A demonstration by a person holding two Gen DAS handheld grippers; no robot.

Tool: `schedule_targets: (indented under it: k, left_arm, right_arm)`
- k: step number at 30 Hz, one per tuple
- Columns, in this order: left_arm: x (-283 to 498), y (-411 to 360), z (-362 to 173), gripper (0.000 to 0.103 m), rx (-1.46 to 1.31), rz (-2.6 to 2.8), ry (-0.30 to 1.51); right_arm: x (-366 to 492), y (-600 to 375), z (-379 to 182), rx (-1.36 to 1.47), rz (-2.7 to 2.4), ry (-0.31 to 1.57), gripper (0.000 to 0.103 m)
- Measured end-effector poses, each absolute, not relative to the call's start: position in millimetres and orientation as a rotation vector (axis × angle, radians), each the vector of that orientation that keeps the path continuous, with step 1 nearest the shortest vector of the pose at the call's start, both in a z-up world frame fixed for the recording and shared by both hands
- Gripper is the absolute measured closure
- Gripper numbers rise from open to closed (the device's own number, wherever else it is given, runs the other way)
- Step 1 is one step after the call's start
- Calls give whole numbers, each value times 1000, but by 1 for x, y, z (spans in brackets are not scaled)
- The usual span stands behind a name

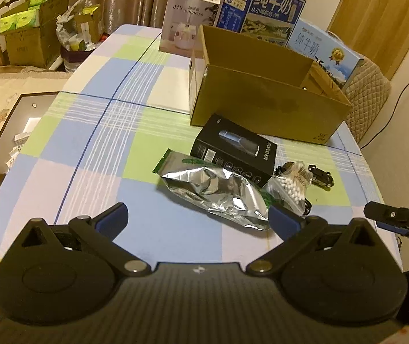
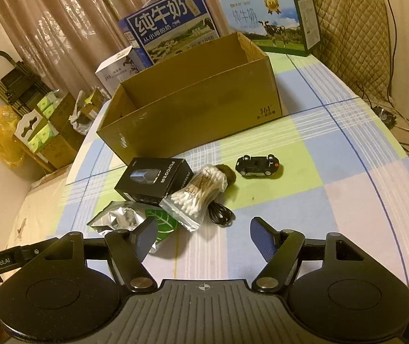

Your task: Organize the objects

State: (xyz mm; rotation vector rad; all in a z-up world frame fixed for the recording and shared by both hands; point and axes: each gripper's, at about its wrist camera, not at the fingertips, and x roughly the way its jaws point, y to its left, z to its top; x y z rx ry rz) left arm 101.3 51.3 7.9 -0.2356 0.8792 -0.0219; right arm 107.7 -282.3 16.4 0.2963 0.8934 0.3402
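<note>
An open cardboard box (image 1: 264, 109) (image 2: 193, 106) stands on the checked tablecloth. In front of it lie a black product box (image 1: 234, 149) (image 2: 153, 180), a silver foil pouch (image 1: 218, 195) (image 2: 118, 218), a bag of cotton swabs (image 1: 290, 186) (image 2: 196, 197), a black cable (image 2: 220, 215), a brown fuzzy ball (image 2: 228, 173) and a black toy car (image 2: 257, 166) (image 1: 320, 176). My left gripper (image 1: 197, 220) is open and empty, just short of the pouch. My right gripper (image 2: 204, 238) is open and empty, near the pouch and cable.
Two milk cartons (image 1: 261, 8) (image 2: 273, 20) and a white humidifier box (image 1: 187, 20) stand behind the cardboard box. A quilted chair (image 2: 350, 28) is at the far right. Boxes and bags (image 1: 27, 25) crowd the floor to the left. The table edge (image 1: 70, 77) curves on the left.
</note>
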Motion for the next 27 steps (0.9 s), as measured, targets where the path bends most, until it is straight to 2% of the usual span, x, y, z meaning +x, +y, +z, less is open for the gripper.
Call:
schedule_targets:
  k: [27]
  left_arm:
    - [154, 52, -46, 1, -388, 50, 952]
  right_arm:
    - [180, -250, -36, 323, 359, 984, 34]
